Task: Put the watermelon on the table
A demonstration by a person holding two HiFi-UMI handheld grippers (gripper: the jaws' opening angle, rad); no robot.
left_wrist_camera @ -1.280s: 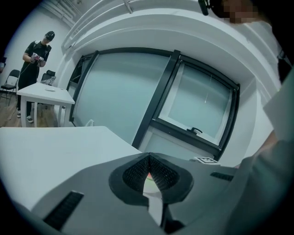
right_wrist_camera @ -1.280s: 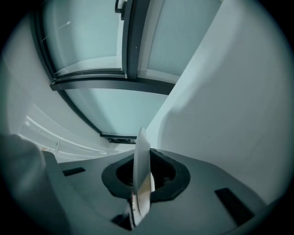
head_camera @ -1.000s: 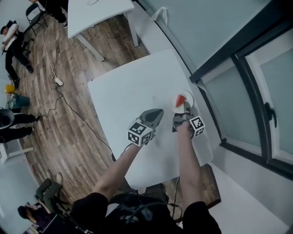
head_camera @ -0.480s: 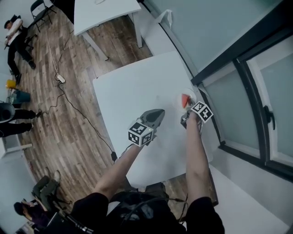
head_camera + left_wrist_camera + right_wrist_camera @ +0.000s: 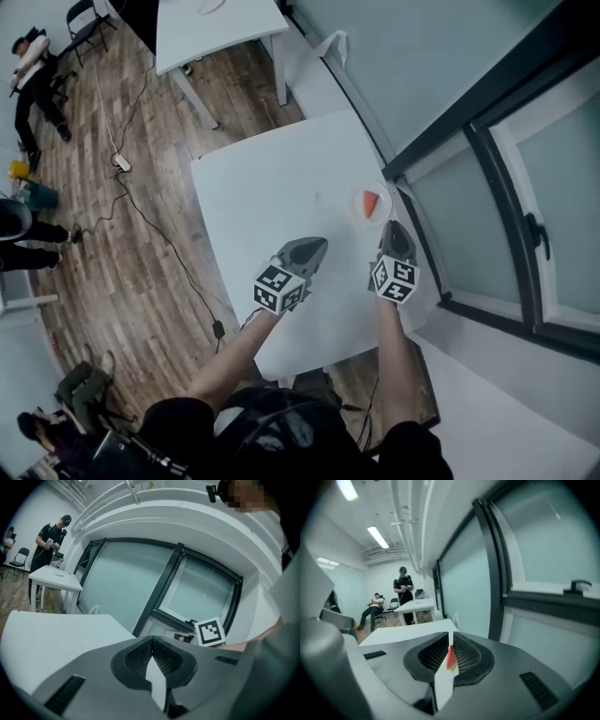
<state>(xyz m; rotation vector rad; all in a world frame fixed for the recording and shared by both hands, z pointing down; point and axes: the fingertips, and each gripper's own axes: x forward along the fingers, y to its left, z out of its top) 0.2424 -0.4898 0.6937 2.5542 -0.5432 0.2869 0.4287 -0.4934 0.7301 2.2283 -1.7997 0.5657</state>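
Left gripper is held over the near half of the white table. Its jaws are pressed together and nothing is gripped.

Right gripper is held above the table's right edge. Its jaws are closing, a thin slit shows between them, and nothing is caught by the pads.

Just beyond its tips the watermelon slice is seen on a small white plate, set against the right edge beside the window. It seems to lie flat, though the view is coarse.

Farther off, a second white table is noted.
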